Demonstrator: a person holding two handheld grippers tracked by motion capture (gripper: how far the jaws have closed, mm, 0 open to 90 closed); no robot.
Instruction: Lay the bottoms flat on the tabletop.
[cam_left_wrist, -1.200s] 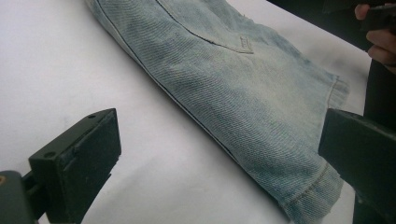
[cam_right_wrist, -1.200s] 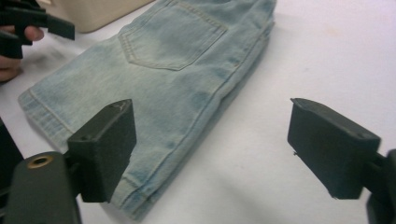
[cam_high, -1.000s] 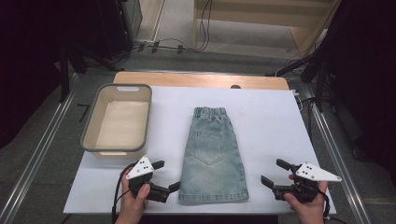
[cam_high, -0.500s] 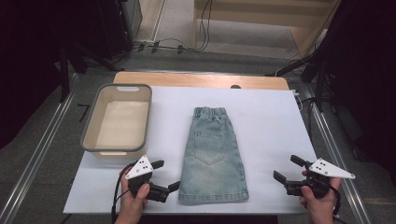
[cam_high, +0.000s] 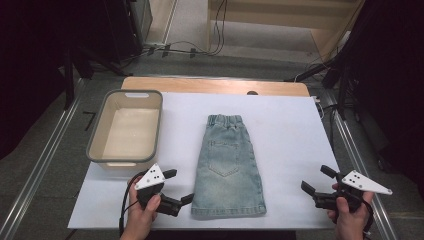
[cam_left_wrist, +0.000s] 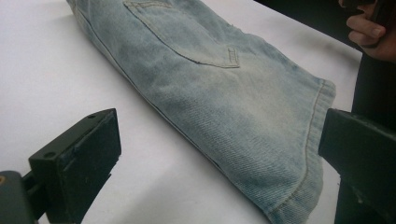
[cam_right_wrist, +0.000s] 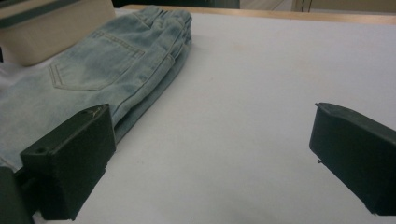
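A white sheet (cam_high: 295, 130) covers most of a wooden table (cam_high: 215, 85), whose bare edge shows along the far side at mid-frame. Grey carpeted floor (cam_high: 45, 130) surrounds it, with metal rails (cam_high: 35, 185) running down the left and right sides. Black cables (cam_high: 200, 47) trail across the floor at the upper centre. Light wooden furniture (cam_high: 280, 12) stands at the top; the upper corners lie in darkness.

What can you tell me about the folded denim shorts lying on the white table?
The denim shorts are pale, faded blue with an elastic gathered waistband at the far end and a stitched back pocket facing up. They lie flat, folded in half lengthwise, hem toward the person, near the middle of the white table. The right gripper view shows the layers stacked along the fold. Nothing grips them: the left gripper sits just beside the hem corner, jaws open and apart from the cloth.
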